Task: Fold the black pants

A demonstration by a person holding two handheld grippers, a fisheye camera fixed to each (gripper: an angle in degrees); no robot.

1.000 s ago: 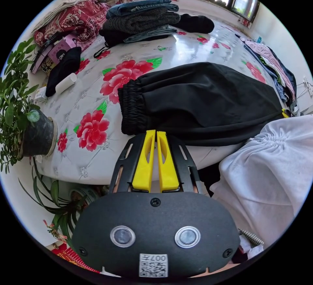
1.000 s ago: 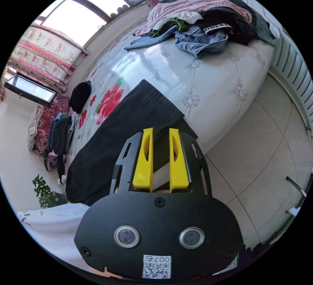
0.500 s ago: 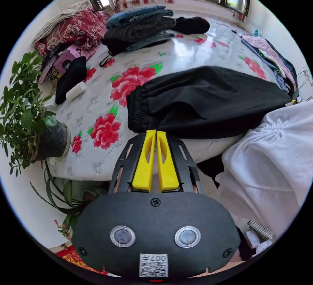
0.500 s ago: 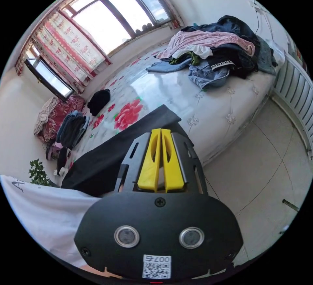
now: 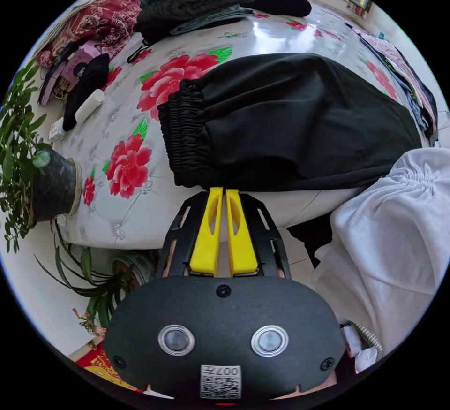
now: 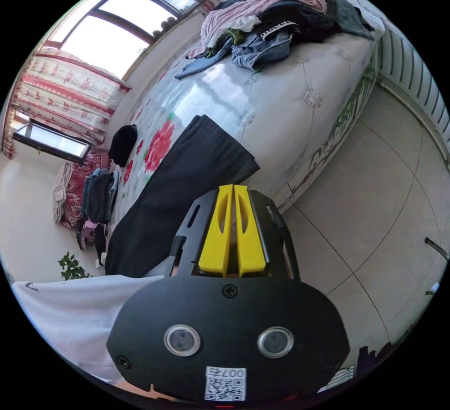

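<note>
The black pants (image 5: 290,119) lie flat along the near edge of a floral-sheeted bed (image 5: 126,213), with the gathered waistband (image 5: 183,133) toward the left. My left gripper (image 5: 222,190) is shut and holds nothing; its tips sit just at the pants' near edge below the waistband. In the right gripper view the pants (image 6: 183,185) run diagonally, the leg ends (image 6: 220,147) near the bed's side. My right gripper (image 6: 233,187) is shut and empty, just off the leg ends, over the bed's edge.
A stack of folded clothes (image 5: 197,2) sits at the far side of the bed, and a loose pile of clothes (image 6: 276,20) at its other end. A potted plant (image 5: 42,180) stands by the bed. A person's white sleeve (image 5: 393,241) is close. Tiled floor (image 6: 375,194) and a radiator (image 6: 412,77) lie beyond.
My right gripper went from open to shut, empty, and its camera rolled. The left gripper stayed shut and drew nearer to the waistband. The pants have not moved.
</note>
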